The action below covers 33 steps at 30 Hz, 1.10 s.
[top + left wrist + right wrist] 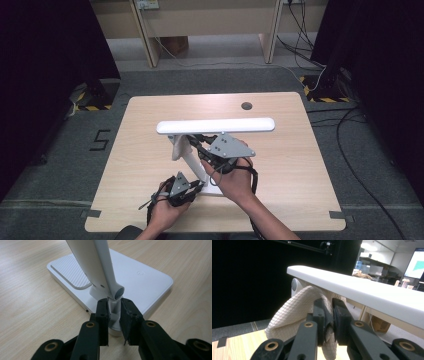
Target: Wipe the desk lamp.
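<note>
On the table, white lamp (215, 126); left gripper (114, 315) clamps its stem, right gripper (329, 315) seemingly pinches quilted cloth (292, 315).

We're in a lab or office test space: a light wooden table (150, 165) stands on grey carpet (370, 165), hazard tape (325, 97) marks the floor, loose cables (350, 125) trail past black curtains (40, 60), and a lit monitor (415, 262) glows beyond shelves and desks in the right gripper view.
</note>
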Motion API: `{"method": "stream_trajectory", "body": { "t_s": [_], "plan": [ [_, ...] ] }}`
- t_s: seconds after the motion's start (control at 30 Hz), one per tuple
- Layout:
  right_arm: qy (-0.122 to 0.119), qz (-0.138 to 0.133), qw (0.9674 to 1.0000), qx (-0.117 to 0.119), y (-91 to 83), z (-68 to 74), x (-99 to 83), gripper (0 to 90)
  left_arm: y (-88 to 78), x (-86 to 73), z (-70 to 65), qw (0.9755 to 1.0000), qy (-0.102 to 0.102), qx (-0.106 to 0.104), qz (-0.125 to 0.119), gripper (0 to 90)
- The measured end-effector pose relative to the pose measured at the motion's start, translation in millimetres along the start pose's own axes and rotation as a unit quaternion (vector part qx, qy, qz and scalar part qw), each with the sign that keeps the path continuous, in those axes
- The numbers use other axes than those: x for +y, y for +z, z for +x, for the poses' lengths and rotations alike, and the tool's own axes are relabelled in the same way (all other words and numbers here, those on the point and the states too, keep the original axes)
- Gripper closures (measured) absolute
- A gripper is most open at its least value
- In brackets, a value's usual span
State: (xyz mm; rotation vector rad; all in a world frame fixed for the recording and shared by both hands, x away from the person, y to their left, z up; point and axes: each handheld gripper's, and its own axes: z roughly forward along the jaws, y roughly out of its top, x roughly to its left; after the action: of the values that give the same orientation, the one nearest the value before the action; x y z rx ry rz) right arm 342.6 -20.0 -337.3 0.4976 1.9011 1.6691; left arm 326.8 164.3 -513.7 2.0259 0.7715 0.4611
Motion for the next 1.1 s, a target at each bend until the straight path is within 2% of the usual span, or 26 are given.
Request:
{"method": "stream_trajectory", "body": {
  "t_s": [0.03,0.1,0.27,0.87,1.1],
  "plan": [
    [0.008,0.006,1.0,0.0,0.0,1.3,-0.2,82.4,0.1,0.0,0.0,1.0,0.0,0.0,0.0,76.3],
    [-0.004,0.009,0.9999,0.003,1.3,-0.3,-0.8,82.4,0.2,0.1,0.0,1.0,0.001,0.0,0.0,76.3],
    [-0.006,0.019,0.9998,0.005,3.7,-0.9,-5.3,82.5,0.1,0.0,-0.1,1.0,0.001,-0.001,0.0,76.4],
    [0.0,0.033,0.9994,0.001,7.8,-0.3,-15.5,82.5,0.2,-0.2,-0.9,1.0,0.003,0.002,0.0,76.9],
    [-0.008,0.036,0.9993,0.002,8.7,-1.8,-17.9,82.6,0.4,-0.2,-1.3,1.0,0.005,0.002,-0.001,77.2]
  ]
}}
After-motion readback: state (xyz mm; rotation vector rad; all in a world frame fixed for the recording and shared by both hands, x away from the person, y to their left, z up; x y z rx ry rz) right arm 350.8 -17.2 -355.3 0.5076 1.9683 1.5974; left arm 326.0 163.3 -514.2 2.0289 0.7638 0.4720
